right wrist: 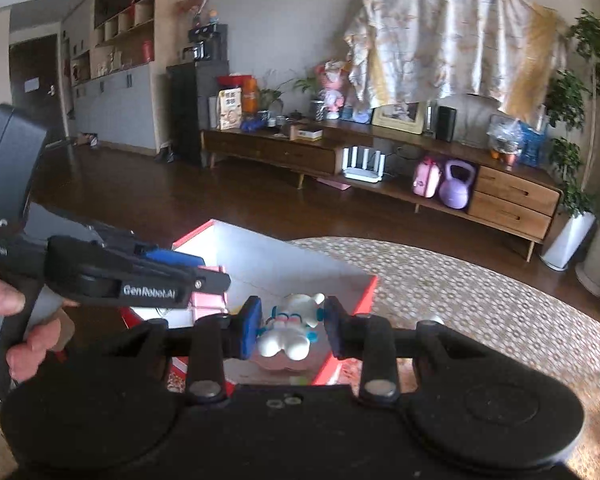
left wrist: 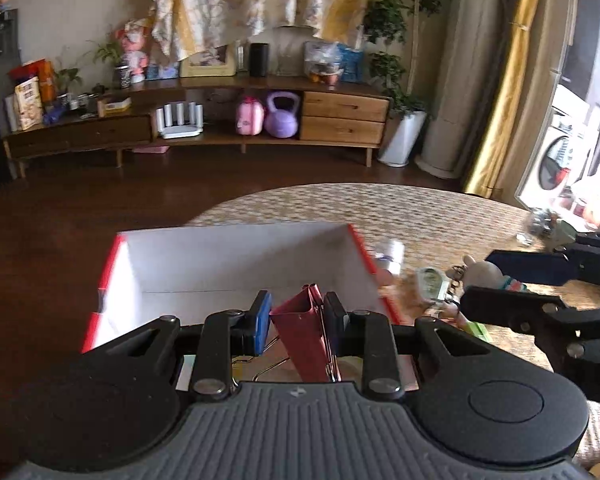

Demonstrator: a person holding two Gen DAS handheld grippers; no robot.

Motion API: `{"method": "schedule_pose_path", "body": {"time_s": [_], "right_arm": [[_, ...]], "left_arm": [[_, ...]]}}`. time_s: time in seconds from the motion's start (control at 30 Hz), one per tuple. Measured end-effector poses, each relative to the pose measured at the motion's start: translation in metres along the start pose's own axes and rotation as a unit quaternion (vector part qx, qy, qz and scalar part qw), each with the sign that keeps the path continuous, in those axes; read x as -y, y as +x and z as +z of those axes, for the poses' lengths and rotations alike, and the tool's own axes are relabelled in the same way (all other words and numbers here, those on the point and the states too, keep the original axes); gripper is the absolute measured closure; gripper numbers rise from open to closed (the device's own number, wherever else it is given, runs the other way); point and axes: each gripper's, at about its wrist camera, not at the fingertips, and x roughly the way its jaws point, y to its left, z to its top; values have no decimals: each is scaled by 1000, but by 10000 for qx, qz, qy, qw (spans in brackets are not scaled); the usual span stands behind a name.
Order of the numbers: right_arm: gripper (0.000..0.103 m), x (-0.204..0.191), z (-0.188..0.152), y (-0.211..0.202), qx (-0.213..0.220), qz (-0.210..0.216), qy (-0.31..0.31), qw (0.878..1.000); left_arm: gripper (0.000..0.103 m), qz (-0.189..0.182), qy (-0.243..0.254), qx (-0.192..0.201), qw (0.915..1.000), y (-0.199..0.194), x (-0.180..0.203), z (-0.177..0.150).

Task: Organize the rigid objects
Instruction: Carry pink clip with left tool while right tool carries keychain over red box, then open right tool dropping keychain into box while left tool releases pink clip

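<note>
A red box with a white inside (left wrist: pixel 228 264) stands on the patterned table; it also shows in the right wrist view (right wrist: pixel 284 264). My left gripper (left wrist: pixel 298 320) is shut on a red binder clip (left wrist: pixel 304 336) and holds it over the box's near edge. My right gripper (right wrist: pixel 290 328) is shut on a white toy figure with blue trim (right wrist: pixel 290 332), held just above the box's near right corner. In the left wrist view the right gripper (left wrist: pixel 496 280) comes in from the right with the figure (left wrist: pixel 486 274). The left gripper (right wrist: pixel 204 272) shows at the left of the right wrist view.
Small items lie on the table right of the box: a white tube (left wrist: pixel 390 254), a clear packet (left wrist: pixel 432 284) and a green piece (left wrist: pixel 478 328). Pink items (right wrist: pixel 210 300) lie in the box. A low wooden cabinet (left wrist: pixel 204 120) stands across the dark floor.
</note>
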Motion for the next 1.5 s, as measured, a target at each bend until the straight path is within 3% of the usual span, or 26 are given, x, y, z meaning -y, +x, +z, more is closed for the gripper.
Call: {"method": "schedule_pose_path", "body": {"time_s": [0.37, 0.77, 1.0, 1.23, 1.5], "right_arm": [[70, -22, -3, 81, -589, -36, -182, 9981], [70, -35, -24, 156, -1334, -86, -62, 9910], [70, -35, -30, 171, -1680, -38, 28, 9858], [67, -38, -32, 172, -1783, 11, -20, 9840], [53, -34, -24, 156, -1596, 93, 32, 9871]], "left_arm": [[75, 726, 155, -367, 9966, 45, -56, 3], [75, 1108, 360, -879, 9893, 102, -80, -10], [75, 1334, 601, -1149, 9825, 122, -82, -16], [75, 1193, 792, -1494, 9784, 130, -75, -14], [75, 1057, 739, -1902, 9732, 135, -75, -18]]}}
